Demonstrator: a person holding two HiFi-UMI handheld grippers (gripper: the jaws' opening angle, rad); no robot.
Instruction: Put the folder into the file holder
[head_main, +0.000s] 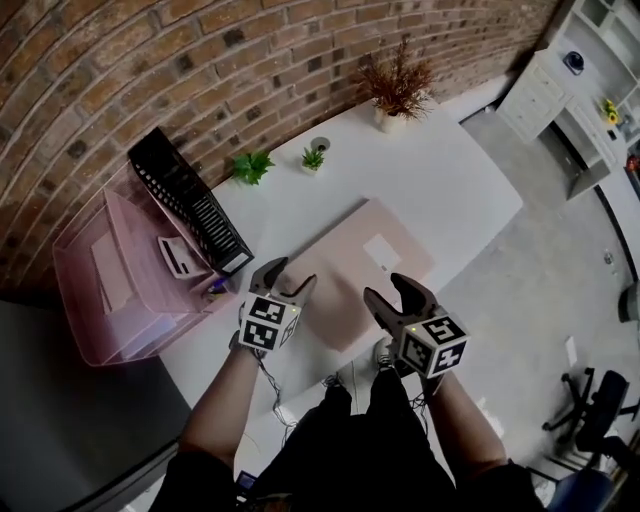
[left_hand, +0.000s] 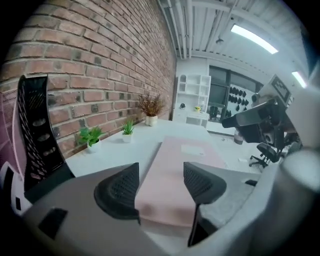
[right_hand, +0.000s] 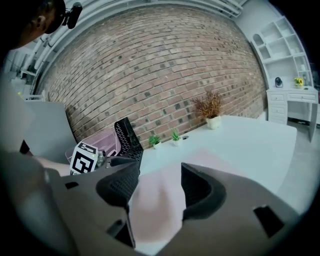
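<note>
Storage first: the black mesh file holder stands at the left edge of the white desk. Our left gripper and right gripper both gape empty by the near edge of the flat pale-pink card folder, mid-desk. Light, thin, likely floppy: we'd pinch that near edge at both corners.

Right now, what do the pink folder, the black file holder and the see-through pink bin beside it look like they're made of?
Pink folder: flat, matte pale pink with a white label; probably card or thin plastic sheet, hard to tell which.
Black file holder: rigid and perforated with rows of slots; either metal or moulded plastic.
Pink bin: likely glossy plastic, since its contents show through the tinted walls.
</note>
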